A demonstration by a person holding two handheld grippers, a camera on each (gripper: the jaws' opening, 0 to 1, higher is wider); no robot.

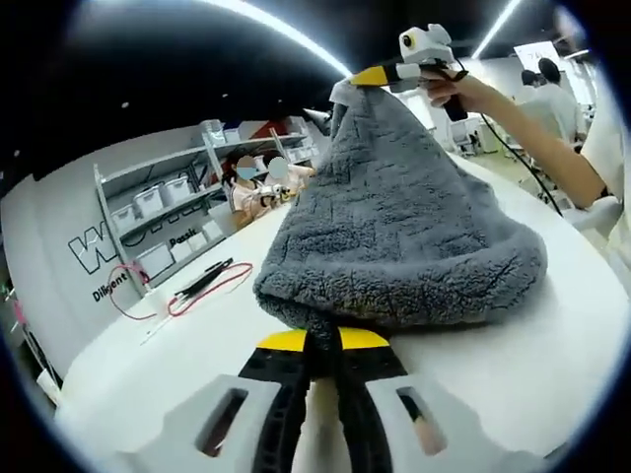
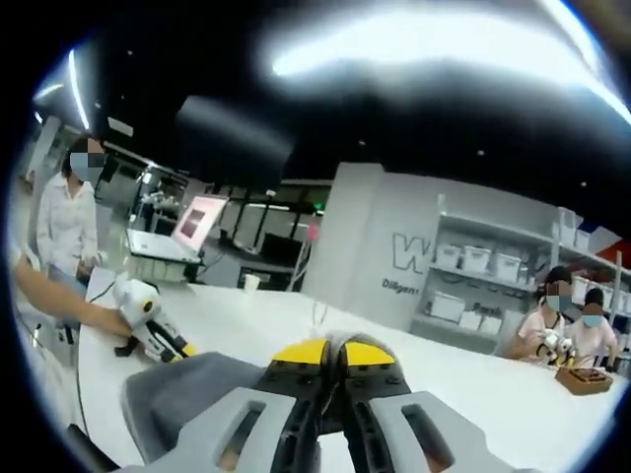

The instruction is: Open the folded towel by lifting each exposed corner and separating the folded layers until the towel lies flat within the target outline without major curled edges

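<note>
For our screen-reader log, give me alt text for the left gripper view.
A grey towel hangs stretched over a white table, its near edge pinched in the left gripper, its far corner held high by the right gripper.

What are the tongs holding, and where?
Both tongs, left and right, pinch the grey towel: the left its near edge, the right its raised far corner.

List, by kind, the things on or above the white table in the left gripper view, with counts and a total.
Grey towel: 1
Grippers, left and right: 2
Red cable: 1
Black tools beside the cable: 2
Total: 6
</note>
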